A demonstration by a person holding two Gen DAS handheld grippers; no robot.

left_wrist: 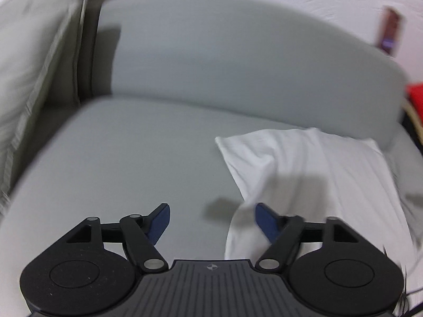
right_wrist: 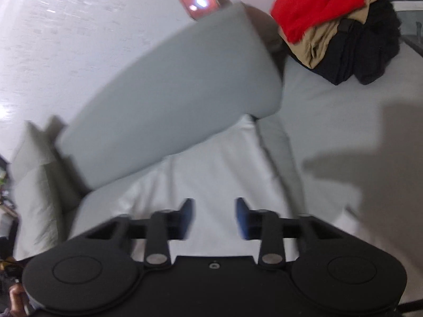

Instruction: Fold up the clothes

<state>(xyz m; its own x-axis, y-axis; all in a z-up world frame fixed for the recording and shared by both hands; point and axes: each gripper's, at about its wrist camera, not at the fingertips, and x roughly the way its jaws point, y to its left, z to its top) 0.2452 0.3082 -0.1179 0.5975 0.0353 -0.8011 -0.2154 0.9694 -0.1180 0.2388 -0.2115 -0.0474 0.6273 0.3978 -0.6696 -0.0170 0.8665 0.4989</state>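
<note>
White shirt (left_wrist: pixel 304 163) lies rumpled on the sofa (left_wrist: pixel 132 158) seat. Looks light and floppy, so I'd pinch a hem corner. Left gripper (left_wrist: pixel 212 220) wide open, right gripper (right_wrist: pixel 214 218) open too, both empty.

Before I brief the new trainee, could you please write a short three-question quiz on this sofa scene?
1. True or false: the left gripper is open, with nothing clamped between its pads.
2. Multiple choice: the white garment lies on A) the floor, B) the grey sofa seat, C) a wooden table.
3. Fill in: at the top of the clothes pile lies a ____ garment.

Key: 1 true. 2 B. 3 red; the red garment tops tan and black ones, seen from the right gripper, which is also open.
</note>
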